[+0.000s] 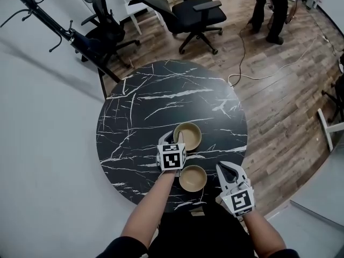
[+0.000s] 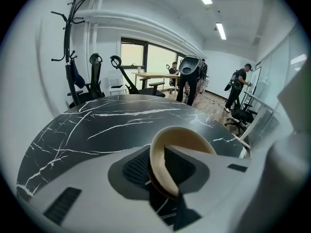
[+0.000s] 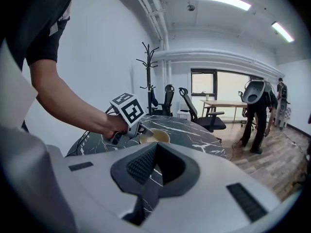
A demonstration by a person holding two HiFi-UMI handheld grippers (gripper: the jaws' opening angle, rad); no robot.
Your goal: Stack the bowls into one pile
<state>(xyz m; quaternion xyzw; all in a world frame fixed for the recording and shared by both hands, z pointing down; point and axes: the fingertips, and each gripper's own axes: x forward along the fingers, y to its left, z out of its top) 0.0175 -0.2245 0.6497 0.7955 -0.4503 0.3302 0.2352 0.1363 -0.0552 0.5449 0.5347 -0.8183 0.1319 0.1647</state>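
Black table [image 1: 150, 101] holds two bowls. Left gripper [image 1: 174, 139], jaws half apart, sits over the rim of the far bowl [image 1: 190, 135]; near bowl [image 1: 193, 178] lies just behind it. Right gripper [image 1: 225, 169] is closed, empty.

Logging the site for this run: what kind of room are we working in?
Probably an office or meeting room: wheeled office chairs, a coat stand and a desk by the window, beyond the round marble-patterned table.
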